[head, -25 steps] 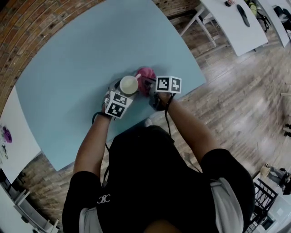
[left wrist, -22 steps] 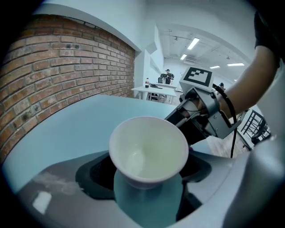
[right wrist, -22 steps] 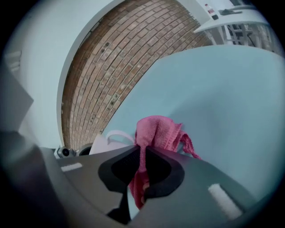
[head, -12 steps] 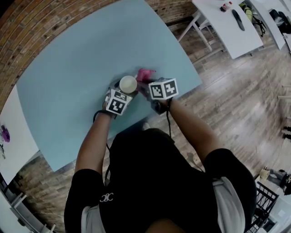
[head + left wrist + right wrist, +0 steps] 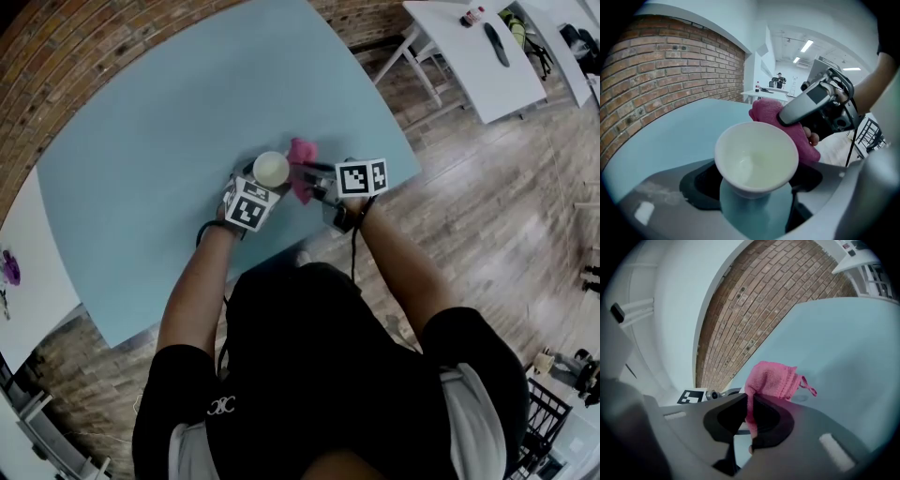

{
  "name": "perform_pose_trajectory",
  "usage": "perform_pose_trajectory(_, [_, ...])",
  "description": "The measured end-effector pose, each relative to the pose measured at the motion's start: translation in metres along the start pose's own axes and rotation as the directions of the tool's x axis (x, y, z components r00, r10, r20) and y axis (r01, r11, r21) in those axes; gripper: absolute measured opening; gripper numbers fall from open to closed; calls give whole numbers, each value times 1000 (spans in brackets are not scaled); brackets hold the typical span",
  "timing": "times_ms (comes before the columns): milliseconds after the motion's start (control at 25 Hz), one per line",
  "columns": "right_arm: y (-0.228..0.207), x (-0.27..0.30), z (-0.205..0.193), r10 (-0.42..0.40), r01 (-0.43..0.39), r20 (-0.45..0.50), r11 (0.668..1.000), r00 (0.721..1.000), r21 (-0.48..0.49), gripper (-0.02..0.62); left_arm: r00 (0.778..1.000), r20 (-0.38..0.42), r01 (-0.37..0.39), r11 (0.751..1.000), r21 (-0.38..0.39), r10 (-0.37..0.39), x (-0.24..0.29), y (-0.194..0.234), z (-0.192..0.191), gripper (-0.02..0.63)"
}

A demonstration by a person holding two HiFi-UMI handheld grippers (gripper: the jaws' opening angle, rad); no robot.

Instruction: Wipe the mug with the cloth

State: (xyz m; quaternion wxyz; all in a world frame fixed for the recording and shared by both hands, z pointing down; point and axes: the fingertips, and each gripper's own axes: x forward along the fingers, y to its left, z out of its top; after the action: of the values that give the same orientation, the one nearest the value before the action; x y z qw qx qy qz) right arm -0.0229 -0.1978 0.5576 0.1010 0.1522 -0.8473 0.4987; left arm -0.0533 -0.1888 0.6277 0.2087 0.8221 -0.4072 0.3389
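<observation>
A white mug (image 5: 270,169) stands upright on the light blue table (image 5: 141,159), between the jaws of my left gripper (image 5: 262,185), which is shut on its body. In the left gripper view I look down into the mug (image 5: 757,154), clasped low between the jaws of the left gripper (image 5: 754,192). My right gripper (image 5: 314,174) is shut on a pink cloth (image 5: 302,169) and holds it against the mug's right side. In the right gripper view the cloth (image 5: 771,379) bunches beyond the closed tips of the right gripper (image 5: 749,416).
The table's near edge (image 5: 309,246) runs just below both grippers, with wooden floor (image 5: 487,216) to the right. White tables (image 5: 478,56) stand at the upper right, another (image 5: 23,281) at the left. A brick wall (image 5: 56,47) borders the far side.
My right gripper has lifted and rolled with the pink cloth beside the mug. The left gripper and the mug have stayed in place.
</observation>
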Motion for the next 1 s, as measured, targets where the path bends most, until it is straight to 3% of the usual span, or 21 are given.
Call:
perform_pose_trajectory(240, [-15, 3, -9, 47, -53, 46, 987, 998, 153, 38, 1000, -2, 6, 1000, -10, -6, 1, -1, -3, 437])
perform_pose_trajectory(360, [-23, 7, -14, 38, -45, 47, 983, 998, 178, 38, 1000, 10, 6, 1000, -2, -6, 3, 1, -1, 437])
perform_pose_trajectory(520, [-21, 6, -16, 30, -32, 14, 991, 999, 126, 38, 1000, -14, 14, 1000, 6, -14, 1, -1, -2, 439])
perform_pose_trajectory(760, [17, -4, -4, 119, -118, 15, 993, 993, -6, 38, 1000, -20, 17, 1000, 5, -17, 1, 0, -2, 439])
perform_pose_trajectory(1000, [-1, -1, -11, 81, -88, 86, 992, 993, 86, 38, 999, -32, 10, 1000, -12, -11, 0, 0, -1, 440])
